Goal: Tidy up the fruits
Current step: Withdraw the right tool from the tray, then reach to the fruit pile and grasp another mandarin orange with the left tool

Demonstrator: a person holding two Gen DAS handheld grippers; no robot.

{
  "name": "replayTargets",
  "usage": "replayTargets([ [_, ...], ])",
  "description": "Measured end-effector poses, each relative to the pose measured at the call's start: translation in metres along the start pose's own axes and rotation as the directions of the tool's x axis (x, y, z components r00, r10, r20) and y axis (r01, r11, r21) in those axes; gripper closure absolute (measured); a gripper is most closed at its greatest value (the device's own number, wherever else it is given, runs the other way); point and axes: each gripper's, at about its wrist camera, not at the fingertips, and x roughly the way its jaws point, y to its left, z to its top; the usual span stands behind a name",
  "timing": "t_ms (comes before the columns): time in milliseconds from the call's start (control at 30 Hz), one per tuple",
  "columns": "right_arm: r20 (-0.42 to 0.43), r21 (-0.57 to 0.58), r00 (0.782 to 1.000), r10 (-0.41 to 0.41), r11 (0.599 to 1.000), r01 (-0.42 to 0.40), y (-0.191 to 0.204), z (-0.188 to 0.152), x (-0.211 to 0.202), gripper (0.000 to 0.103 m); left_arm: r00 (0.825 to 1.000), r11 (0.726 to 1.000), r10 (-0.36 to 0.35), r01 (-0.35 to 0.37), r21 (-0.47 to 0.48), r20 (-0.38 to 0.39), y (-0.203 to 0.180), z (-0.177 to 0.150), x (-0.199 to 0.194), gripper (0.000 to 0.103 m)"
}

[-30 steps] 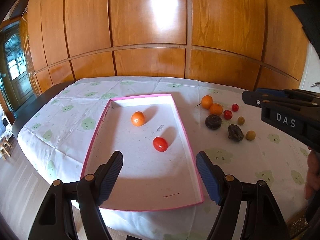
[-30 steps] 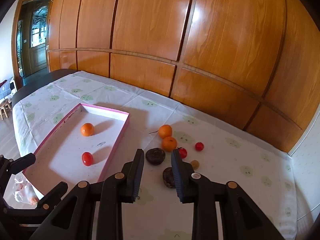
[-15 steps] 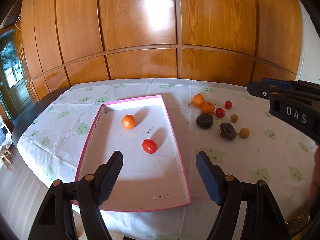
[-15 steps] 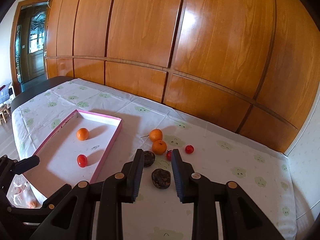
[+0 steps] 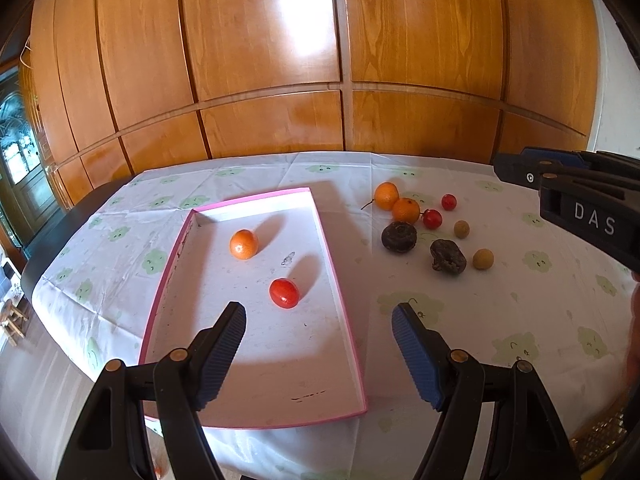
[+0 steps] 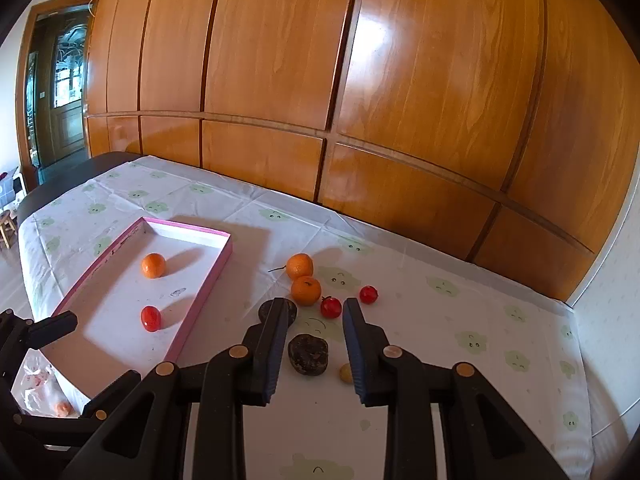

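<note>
My left gripper (image 5: 318, 350) hangs over the near end of the pink-rimmed tray (image 5: 344, 304), jaws wide apart and empty. My right gripper (image 6: 314, 354) sits above the loose fruit on the patterned tablecloth (image 6: 460, 320); its jaws stand nearly closed, a narrow gap between them, pressing on nothing. A dark wrinkled fruit (image 6: 308, 354) shows in that gap on the cloth; a small tan fruit (image 6: 345, 373) is partly hidden behind my right finger, so its kind is unclear. Nearby: two oranges (image 6: 300, 266), two red tomatoes (image 6: 331, 307). Inside the tray: one orange (image 5: 243, 244) and one red tomato (image 5: 284, 293), apart
</note>
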Motion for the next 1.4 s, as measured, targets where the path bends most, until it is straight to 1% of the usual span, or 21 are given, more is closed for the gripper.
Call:
replayTargets([
  [167, -0.013, -0.009, 1.0, 0.001, 1.0, -0.001, -0.006, 0.0, 0.005, 0.075, 1.0, 1.0, -0.001, 0.001, 0.006, -0.006, -0.003, 0.001, 0.002, 0.027],
  [267, -0.041, -0.027, 0.999, 0.004, 1.0, -0.005, -0.017, -0.001, 0.012, 0.074, 1.0, 1.0, -0.013, 0.013, 0.009, -0.014, -0.006, 0.003, 0.005, 0.027],
  [400, -0.119, -0.028, 0.993, 0.002, 1.0, -0.006, -0.053, -0.004, 0.034, 0.074, 0.999, 0.999, -0.037, 0.037, 0.026, -0.025, -0.011, 0.01, 0.01, 0.027],
  [500, -0.18, -0.018, 0.983, -0.019, 1.0, 0.016, -0.088, -0.011, 0.054, 0.074, 0.996, 0.997, -0.076, 0.076, 0.007, -0.045, -0.01, 0.019, 0.017, 0.027],
  [633, -0.219, 0.007, 0.975, -0.038, 0.999, 0.041, -0.123, -0.025, 0.074, 0.074, 0.99, 0.992, -0.125, 0.125, -0.005, -0.069, -0.011, 0.034, 0.029, 0.027],
  [667, -0.246, 0.034, 0.969, -0.032, 0.999, 0.041, -0.127, -0.027, 0.076, 0.074, 0.987, 0.99, -0.138, 0.137, -0.011, -0.079, -0.011, 0.04, 0.033, 0.027],
  [733, -0.245, 0.07, 0.97, -0.011, 0.997, 0.029, -0.137, -0.033, 0.079, 0.074, 0.984, 0.988, -0.154, 0.154, -0.007, -0.088, -0.012, 0.049, 0.041, 0.028],
  [800, -0.255, 0.13, 0.967, 0.023, 0.991, 0.01, -0.146, -0.039, 0.084, 0.074, 0.982, 0.987, -0.16, 0.161, 0.005, -0.099, -0.013, 0.059, 0.05, 0.034],
  [833, -0.279, 0.152, 0.96, 0.032, 0.988, 0.012, -0.149, -0.04, 0.088, 0.074, 0.98, 0.986, -0.167, 0.169, 0.007, -0.109, -0.014, 0.064, 0.055, 0.035],
  [900, -0.272, 0.173, 0.961, 0.047, 0.985, 0.001, -0.152, -0.038, 0.089, 0.074, 0.974, 0.982, -0.184, 0.188, 0.014, -0.131, -0.017, 0.074, 0.067, 0.041],
  [933, -0.263, 0.178, 0.964, 0.051, 0.984, -0.003, -0.151, -0.038, 0.087, 0.074, 0.972, 0.981, -0.187, 0.192, 0.023, -0.142, -0.02, 0.079, 0.074, 0.041],
  [1000, -0.257, 0.206, 0.964, 0.067, 0.978, -0.013, -0.155, -0.037, 0.086, 0.074, 0.965, 0.978, -0.2, 0.207, 0.024, -0.169, -0.024, 0.089, 0.09, 0.047],
  [1133, -0.26, 0.275, 0.959, 0.113, 0.961, -0.039, -0.163, -0.037, 0.088, 0.074, 0.952, 0.974, -0.224, 0.227, -0.007, -0.21, -0.03, 0.106, 0.118, 0.05],
  [1200, -0.26, 0.291, 0.957, 0.125, 0.956, -0.045, -0.164, -0.037, 0.088, 0.074, 0.942, 0.968, -0.248, 0.248, -0.031, -0.226, -0.032, 0.119, 0.133, 0.052],
  [1267, -0.263, 0.294, 0.955, 0.133, 0.954, -0.052, -0.163, -0.037, 0.088, 0.074, 0.937, 0.966, -0.258, 0.255, -0.044, -0.237, -0.037, 0.13, 0.149, 0.052],
  [1333, -0.268, 0.293, 0.953, 0.139, 0.955, -0.057, -0.162, -0.038, 0.09, 0.074, 0.933, 0.965, -0.263, 0.258, -0.051, -0.247, -0.041, 0.139, 0.162, 0.052],
  [1400, -0.27, 0.292, 0.952, 0.146, 0.954, -0.064, -0.161, -0.038, 0.091, 0.074, 0.935, 0.968, -0.249, 0.248, -0.039, -0.252, -0.048, 0.149, 0.178, 0.051],
])
